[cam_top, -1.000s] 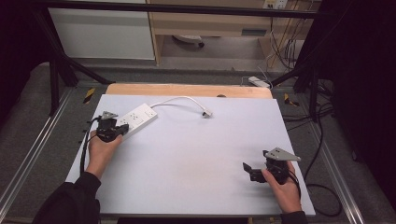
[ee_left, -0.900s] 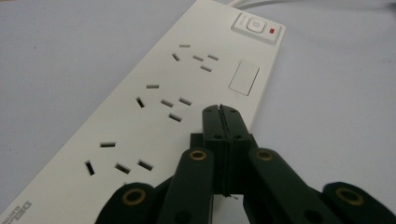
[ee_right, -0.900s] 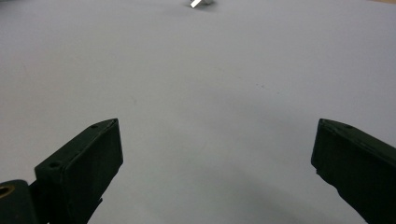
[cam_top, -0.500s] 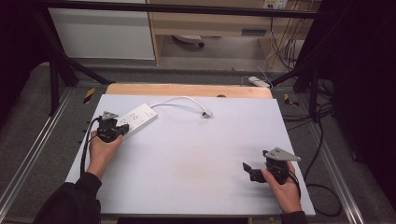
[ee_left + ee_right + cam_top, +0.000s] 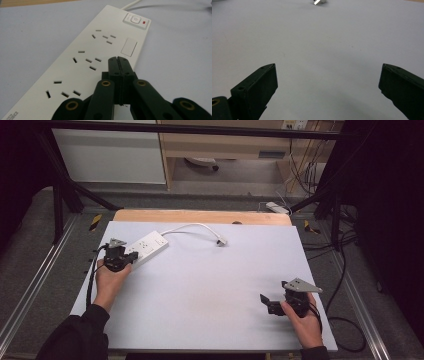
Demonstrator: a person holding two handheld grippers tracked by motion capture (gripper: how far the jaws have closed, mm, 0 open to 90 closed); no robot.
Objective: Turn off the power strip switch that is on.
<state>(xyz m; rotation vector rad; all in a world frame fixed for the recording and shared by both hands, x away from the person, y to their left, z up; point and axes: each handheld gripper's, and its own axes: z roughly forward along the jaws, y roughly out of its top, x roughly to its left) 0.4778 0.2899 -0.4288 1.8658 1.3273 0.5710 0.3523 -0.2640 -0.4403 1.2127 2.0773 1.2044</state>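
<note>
1. Two grippers on one pale grey table (image 5: pixel 200 295), well apart, each held in one hand.
2. Left gripper (image 5: pixel 131 257): fingers (image 5: pixel 117 65) pressed together, nothing between them. Tips set over the near long edge of the power strip (image 5: pixel 147 248), beside the middle group of sockets; contact with the casing not possible to tell.
3. Power strip: white, flat on the table, directly ahead of and under the left fingertips. Three groups of socket slots (image 5: pixel 86 60) along the top face. Beyond the fingertips, a blank rectangular panel (image 5: pixel 128 46), then a switch (image 5: pixel 135 19) with a small red mark at the far end.
4. White cord (image 5: pixel 192 227): out of the far end of the power strip, curved away from the left fingers, ended in a plug (image 5: pixel 220 241) lying loose on the table.
5. Right gripper (image 5: pixel 266 302): fingers (image 5: pixel 259 86) spread wide, nothing between them, bare table surface in the gap. Plug (image 5: pixel 319 1) far ahead of the right fingertips, near the top edge of the right gripper view.
6. Left hand (image 5: pixel 111 281) behind the left gripper, right hand (image 5: pixel 302 320) behind the right gripper, dark sleeve (image 5: pixel 75 340) on the left forearm.
</note>
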